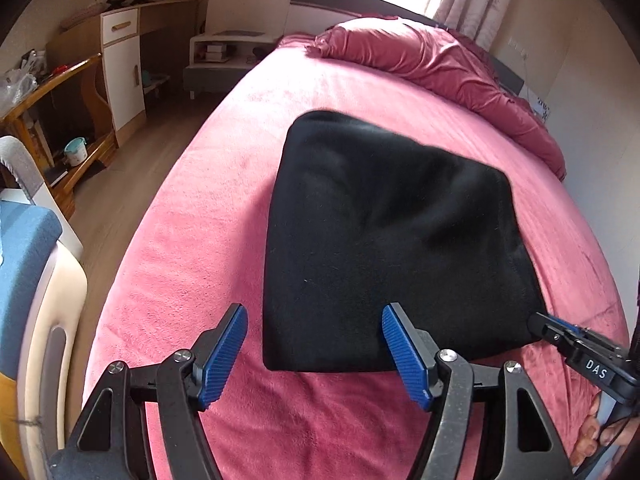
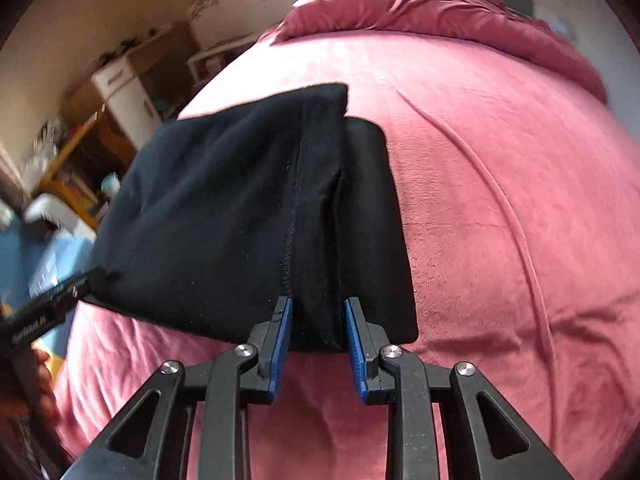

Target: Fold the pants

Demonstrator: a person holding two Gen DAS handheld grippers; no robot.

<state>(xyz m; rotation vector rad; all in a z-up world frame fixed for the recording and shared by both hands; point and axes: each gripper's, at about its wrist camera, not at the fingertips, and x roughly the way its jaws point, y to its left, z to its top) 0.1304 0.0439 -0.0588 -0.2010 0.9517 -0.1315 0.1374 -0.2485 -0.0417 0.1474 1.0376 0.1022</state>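
Note:
The black pants (image 1: 384, 240) lie folded into a thick rectangle on the pink bed sheet (image 1: 208, 216). My left gripper (image 1: 314, 320) is open, its blue pads either side of the bundle's near left corner, holding nothing. My right gripper (image 2: 318, 312) is shut on the near right edge of the pants (image 2: 224, 208), with a thick fold of cloth between its blue pads, and lifts that edge off the sheet (image 2: 500, 200). The right gripper also shows in the left wrist view (image 1: 538, 322) at the bundle's near right corner. The left gripper's body shows in the right wrist view (image 2: 48, 312) at the far left.
A rumpled dark pink duvet (image 1: 440, 60) lies along the head of the bed. Left of the bed are a wooden floor (image 1: 132, 160), a wooden shelf unit (image 1: 60, 120), a white cabinet (image 1: 122, 64) and a blue-cushioned chair (image 1: 28, 264).

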